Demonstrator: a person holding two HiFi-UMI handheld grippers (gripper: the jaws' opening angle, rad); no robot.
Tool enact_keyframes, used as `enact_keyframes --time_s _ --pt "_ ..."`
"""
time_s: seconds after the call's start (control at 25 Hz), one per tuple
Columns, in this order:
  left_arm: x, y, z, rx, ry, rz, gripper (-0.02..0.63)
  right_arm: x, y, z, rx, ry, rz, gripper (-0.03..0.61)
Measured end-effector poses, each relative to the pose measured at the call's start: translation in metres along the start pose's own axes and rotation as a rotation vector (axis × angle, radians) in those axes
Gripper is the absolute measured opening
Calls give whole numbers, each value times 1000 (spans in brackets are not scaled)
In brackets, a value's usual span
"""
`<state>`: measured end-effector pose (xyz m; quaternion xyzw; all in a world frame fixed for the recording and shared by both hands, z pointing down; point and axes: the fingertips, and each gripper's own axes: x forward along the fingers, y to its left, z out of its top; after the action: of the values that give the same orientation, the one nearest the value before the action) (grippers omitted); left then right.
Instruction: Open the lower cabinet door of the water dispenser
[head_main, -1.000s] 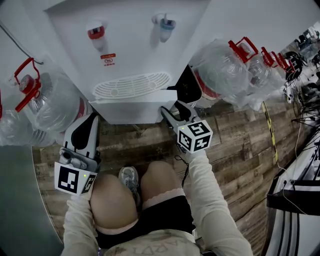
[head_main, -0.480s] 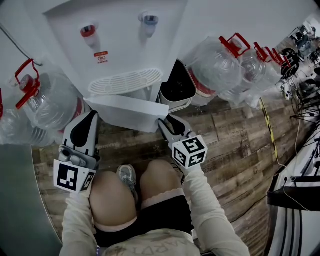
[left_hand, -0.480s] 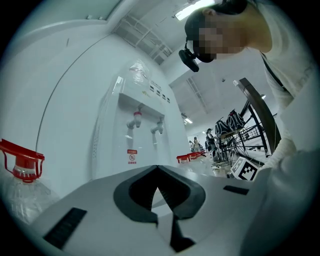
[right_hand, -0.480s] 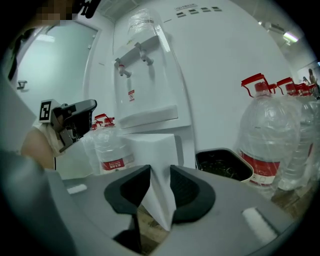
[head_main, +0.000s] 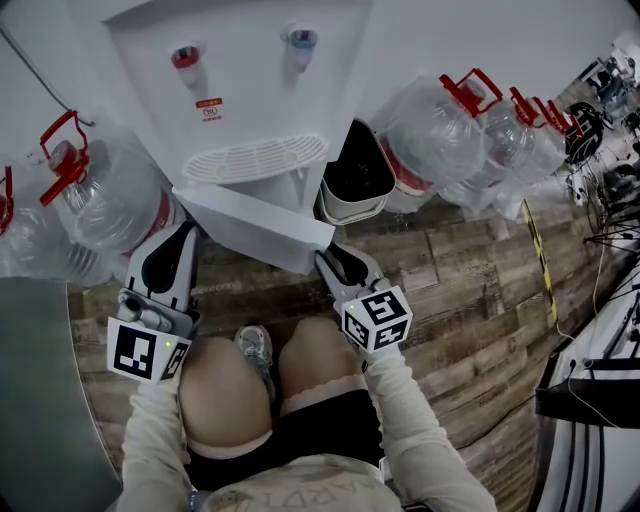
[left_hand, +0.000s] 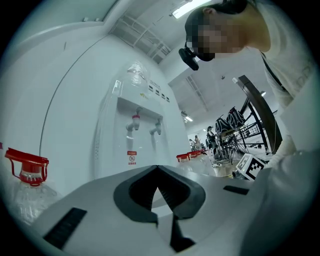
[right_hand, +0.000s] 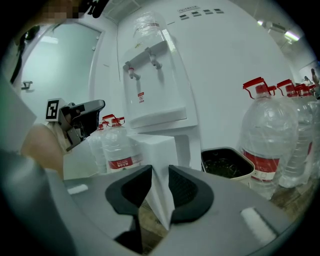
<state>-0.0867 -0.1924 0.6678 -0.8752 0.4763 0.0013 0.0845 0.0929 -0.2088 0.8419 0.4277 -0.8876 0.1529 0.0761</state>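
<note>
- Lower cabinet door of the water dispenser: it stands partly open below the white drip grille. It is swung out at an angle, with its free edge towards the person's knees.
- Right gripper: its jaws have just been closing and now clamp the free edge of the door. In the right gripper view the thin white panel runs straight between the two dark pads, which press on both of its faces.
- Left gripper: its jaws are brought together tip to tip with nothing between them (the left gripper view shows only a small gap behind the tips). It is low at the dispenser's left side, apart from the door.
- Dark waste bin: sits on the wooden floor just beside the dispenser's right side.
- Clear water bottles with red caps stand on both sides, right and left.
</note>
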Motion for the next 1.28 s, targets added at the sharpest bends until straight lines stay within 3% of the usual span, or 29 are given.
enact_keyframes --time_s 0.32,0.56,0.84,1.28 --pt "-5 -3 5 9 -1 5 3 -4 4 2 -1 -20 -4 112" --pt "-7 -2 11 13 -7 12 3 -15 10 27 -17 -92 -10 112" --pt "-8 -6 21 25 -15 10 3 -29 11 61 -52 -144 -56 9" --pt "6 -1 10 7 -13 -9 3 -22 10 94 -103 -199 -84 9"
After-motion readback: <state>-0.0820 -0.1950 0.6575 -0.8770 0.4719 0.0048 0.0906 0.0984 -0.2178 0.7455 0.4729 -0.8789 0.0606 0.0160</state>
